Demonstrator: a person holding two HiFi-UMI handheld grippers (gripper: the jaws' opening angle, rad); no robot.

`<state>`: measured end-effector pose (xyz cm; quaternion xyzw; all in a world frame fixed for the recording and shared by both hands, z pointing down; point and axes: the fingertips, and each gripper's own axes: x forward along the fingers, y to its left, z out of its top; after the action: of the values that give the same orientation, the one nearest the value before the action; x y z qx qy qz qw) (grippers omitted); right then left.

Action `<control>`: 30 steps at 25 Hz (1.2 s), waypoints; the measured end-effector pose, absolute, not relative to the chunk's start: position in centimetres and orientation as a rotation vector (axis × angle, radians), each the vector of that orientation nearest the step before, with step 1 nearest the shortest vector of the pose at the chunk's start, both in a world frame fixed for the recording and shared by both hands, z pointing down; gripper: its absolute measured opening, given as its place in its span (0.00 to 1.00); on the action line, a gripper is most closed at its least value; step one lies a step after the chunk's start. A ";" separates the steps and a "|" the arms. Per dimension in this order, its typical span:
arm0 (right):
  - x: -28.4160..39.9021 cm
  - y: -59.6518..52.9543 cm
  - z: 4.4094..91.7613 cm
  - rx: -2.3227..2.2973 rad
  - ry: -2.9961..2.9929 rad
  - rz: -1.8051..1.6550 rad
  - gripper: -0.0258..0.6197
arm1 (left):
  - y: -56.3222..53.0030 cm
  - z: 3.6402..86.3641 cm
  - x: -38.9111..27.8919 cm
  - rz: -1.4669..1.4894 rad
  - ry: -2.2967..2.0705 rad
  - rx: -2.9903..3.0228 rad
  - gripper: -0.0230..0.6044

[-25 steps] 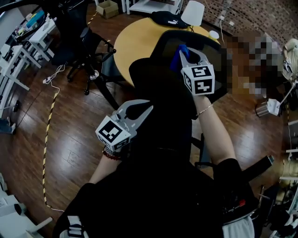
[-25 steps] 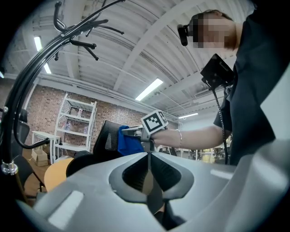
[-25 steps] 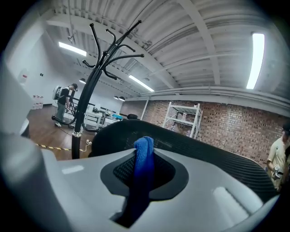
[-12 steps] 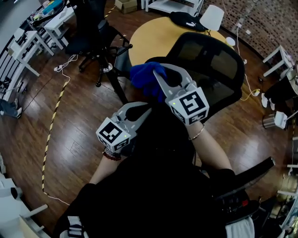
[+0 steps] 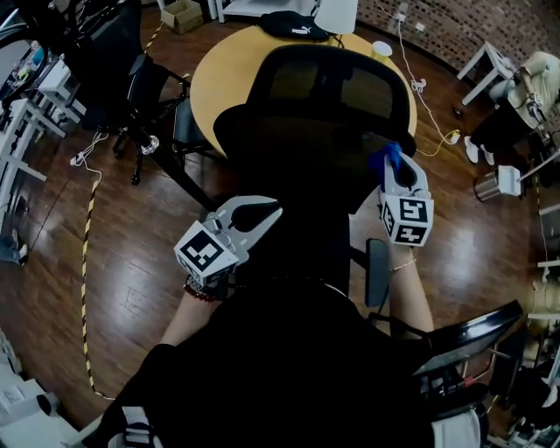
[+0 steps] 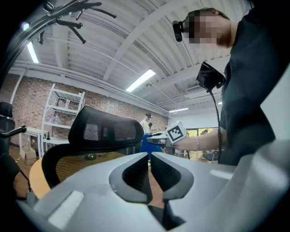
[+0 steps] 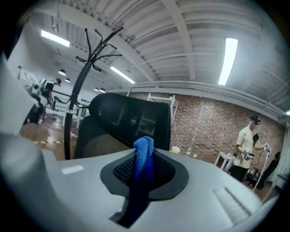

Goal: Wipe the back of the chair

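A round yellow table [image 5: 208, 83] stands on dark wood floor [image 5: 131, 254] near brick walls [image 7: 204, 122].

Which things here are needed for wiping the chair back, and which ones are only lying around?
For the job:
chair
cloth, clamped in the right gripper

Lying around:
table
cap
cup
box

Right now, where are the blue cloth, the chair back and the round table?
blue cloth [image 7: 144, 156]: right gripper view, bunched top fold.
chair back [image 5: 337, 87]: head view, mesh middle.
round table [image 5: 219, 80]: head view, bare yellow top.
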<state>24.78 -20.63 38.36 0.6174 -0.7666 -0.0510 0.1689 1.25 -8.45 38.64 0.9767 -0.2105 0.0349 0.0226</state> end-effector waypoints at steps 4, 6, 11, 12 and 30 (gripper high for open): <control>26.4 -22.4 38.1 1.793 -2.076 -0.356 0.09 | -8.1 37.9 1.5 0.072 -0.650 3.046 0.07; 26.0 -23.3 37.7 1.804 -2.044 -0.417 0.09 | -8.1 37.9 0.5 0.081 -0.686 3.037 0.07; 26.0 -23.5 37.4 1.868 -1.993 -0.467 0.10 | -8.8 37.7 -1.4 0.058 -0.757 2.978 0.06; 25.4 -23.6 37.4 1.846 -2.013 -0.475 0.10 | -8.9 37.9 -1.7 0.062 -0.768 2.969 0.06; 6.8 -29.4 36.8 1.581 -2.226 -0.564 0.10 | -9.7 38.7 -6.9 0.052 -0.841 2.911 0.06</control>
<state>6.76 -29.39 36.81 0.5581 -0.7860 -0.1992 0.1760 -6.93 -9.71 38.73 0.9591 -0.2770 0.0170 0.0555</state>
